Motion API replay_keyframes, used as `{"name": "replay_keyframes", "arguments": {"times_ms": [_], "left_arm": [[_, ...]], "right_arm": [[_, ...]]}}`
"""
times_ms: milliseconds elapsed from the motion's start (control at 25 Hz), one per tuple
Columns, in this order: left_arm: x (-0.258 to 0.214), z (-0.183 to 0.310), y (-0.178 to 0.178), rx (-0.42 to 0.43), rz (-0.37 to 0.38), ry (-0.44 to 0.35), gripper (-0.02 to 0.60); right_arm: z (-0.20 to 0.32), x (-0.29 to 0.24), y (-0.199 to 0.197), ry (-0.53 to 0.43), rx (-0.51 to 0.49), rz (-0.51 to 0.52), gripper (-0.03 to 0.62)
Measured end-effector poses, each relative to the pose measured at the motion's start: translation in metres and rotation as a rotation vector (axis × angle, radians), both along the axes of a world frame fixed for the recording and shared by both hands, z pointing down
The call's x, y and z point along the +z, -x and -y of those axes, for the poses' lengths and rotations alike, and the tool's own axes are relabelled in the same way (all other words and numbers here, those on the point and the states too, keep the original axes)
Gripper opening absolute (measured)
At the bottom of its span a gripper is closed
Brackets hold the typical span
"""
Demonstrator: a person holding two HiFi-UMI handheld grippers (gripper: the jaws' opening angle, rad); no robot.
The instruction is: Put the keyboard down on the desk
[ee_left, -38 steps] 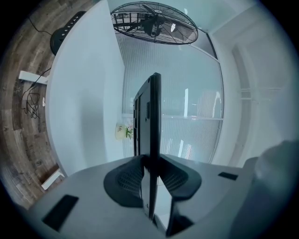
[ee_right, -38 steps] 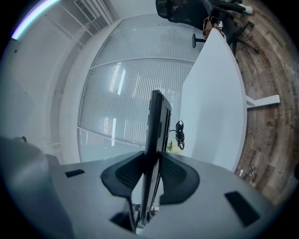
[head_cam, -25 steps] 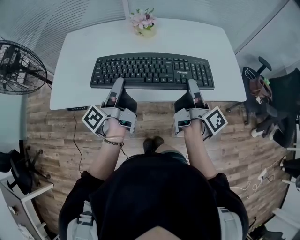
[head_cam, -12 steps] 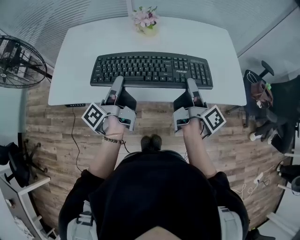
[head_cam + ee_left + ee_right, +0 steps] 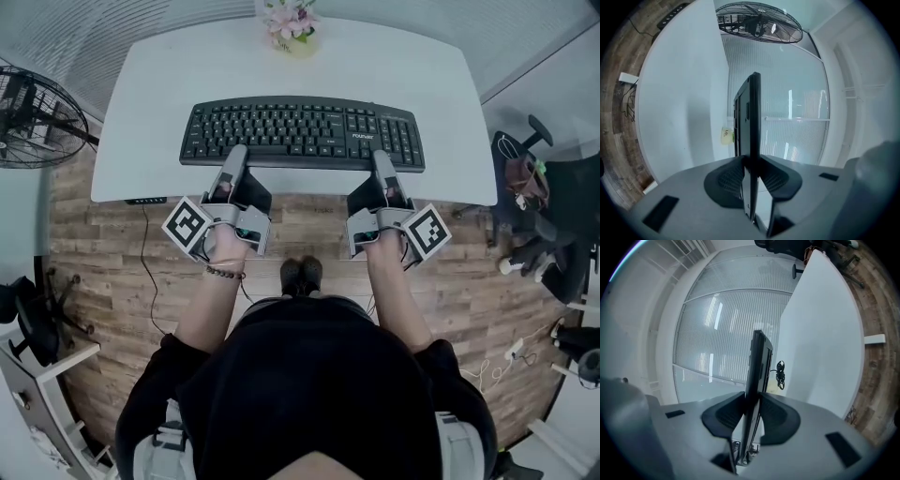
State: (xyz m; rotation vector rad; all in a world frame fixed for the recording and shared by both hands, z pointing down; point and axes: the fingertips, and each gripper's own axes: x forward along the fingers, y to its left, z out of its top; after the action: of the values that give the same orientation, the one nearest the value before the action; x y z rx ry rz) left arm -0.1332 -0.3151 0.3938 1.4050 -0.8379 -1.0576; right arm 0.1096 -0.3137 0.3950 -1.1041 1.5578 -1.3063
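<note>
A black full-size keyboard (image 5: 302, 136) hangs level over the white desk (image 5: 150, 103) in the head view. My left gripper (image 5: 234, 159) is shut on its near edge toward the left end. My right gripper (image 5: 382, 163) is shut on the near edge toward the right end. In the left gripper view the keyboard (image 5: 750, 117) shows edge-on, pinched between the two dark pads (image 5: 724, 180). The right gripper view shows the same edge-on keyboard (image 5: 757, 366) clamped between its pads (image 5: 776, 420), with the coiled cable (image 5: 780, 373) hanging below it. Whether the keyboard touches the desk I cannot tell.
A small pot of pink flowers (image 5: 292, 26) stands at the desk's far edge. A floor fan (image 5: 33, 117) is to the left of the desk, a black office chair (image 5: 553, 225) and bags to the right. Wooden floor (image 5: 309, 239) lies under me.
The keyboard and both grippers sit slightly lower in the head view, and the view has shifted a little; both grips are unchanged.
</note>
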Motion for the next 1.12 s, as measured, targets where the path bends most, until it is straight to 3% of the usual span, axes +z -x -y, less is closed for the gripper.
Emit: {"name": "replay_keyframes", "arguments": {"times_ms": [1120], "left_arm": [[0.055, -0.005, 0.012, -0.019, 0.036, 0.093, 0.1]], "right_arm": [[-0.001, 0.058, 0.012, 0.078, -0.031, -0.016, 0.103]]}}
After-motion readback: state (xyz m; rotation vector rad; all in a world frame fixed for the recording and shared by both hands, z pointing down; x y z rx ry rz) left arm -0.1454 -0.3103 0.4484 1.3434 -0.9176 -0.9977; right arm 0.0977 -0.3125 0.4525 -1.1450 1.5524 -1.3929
